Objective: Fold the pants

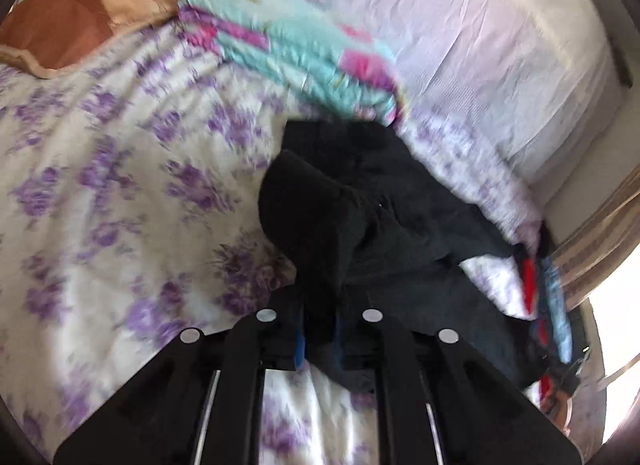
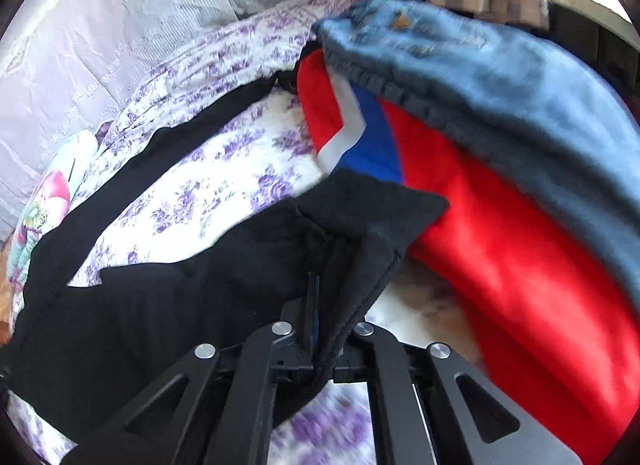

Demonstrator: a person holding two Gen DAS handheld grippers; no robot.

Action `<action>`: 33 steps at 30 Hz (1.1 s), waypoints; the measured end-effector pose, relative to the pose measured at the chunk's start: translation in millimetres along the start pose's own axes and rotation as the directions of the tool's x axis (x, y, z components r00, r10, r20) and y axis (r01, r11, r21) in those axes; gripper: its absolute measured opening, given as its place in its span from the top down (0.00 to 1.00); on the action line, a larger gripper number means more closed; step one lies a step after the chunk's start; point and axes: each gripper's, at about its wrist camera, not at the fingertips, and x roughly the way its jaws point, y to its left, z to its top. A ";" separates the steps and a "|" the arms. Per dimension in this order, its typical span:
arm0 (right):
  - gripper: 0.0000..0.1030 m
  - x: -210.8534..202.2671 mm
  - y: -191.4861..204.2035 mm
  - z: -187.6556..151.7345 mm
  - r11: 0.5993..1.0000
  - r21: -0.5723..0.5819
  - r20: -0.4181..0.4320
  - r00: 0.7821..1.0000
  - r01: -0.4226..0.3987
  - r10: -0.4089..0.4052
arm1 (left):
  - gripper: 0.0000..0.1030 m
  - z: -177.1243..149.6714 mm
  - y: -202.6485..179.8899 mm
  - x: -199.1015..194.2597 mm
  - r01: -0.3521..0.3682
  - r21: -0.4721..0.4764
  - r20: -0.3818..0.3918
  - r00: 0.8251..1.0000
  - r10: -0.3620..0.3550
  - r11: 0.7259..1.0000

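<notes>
Left tongs (image 1: pixel 320 339) are pinching narrow on a fold of the black pants (image 1: pixel 360 205), dark cloth sitting between the blue pads (image 1: pixel 299 341). The pants are bunching up just ahead of these tongs and trailing off to their right across the bed. Frame is blurring, so fine cloth edges are hard to make out.

Right tongs (image 2: pixel 322 345) are clamping nearly flat on a ribbed edge of the same black pants (image 2: pixel 192 277), looks like the waistband, the hem running down between the two fingers. Most of the garment is spreading to the left of these tongs, with one leg stretching away ahead-left in a long strip.

Both pairs are working over a bedsheet with purple flowers (image 1: pixel 120 193), which is lying under and around the pants.

Ahead of the left tongs, past the pants, a folded teal and pink quilt (image 1: pixel 296 49) is lying on the sheet. Far ahead-left a brown pillow (image 1: pixel 80 17) is sitting at the bed's end. Ahead-right a pale lilac cover (image 1: pixel 480 45) is lying beside the quilt.

Ahead-right of the right tongs a red garment with white and blue stripes (image 2: pixel 500 233) is touching the pants' corner. Blue jeans (image 2: pixel 520 77) are draping over the red one, farther out.
</notes>
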 end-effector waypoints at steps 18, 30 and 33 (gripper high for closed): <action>0.35 -81.9 -25.1 -51.1 0.919 -0.235 0.075 0.949 0.316 -0.307 | 0.55 -70.7 27.0 -120.5 -0.445 0.112 0.139 0.892 0.429 0.889; 0.07 -114.1 203.9 13.6 0.613 -0.770 0.093 0.919 -0.178 0.383 | 0.27 58.8 -29.7 -3.8 -0.141 0.489 -0.009 0.986 0.166 0.861; 0.07 -67.6 266.0 14.4 0.475 -0.842 -0.054 0.916 -0.256 0.397 | 0.30 71.8 -20.6 50.3 -0.152 0.558 -0.049 0.975 0.215 0.816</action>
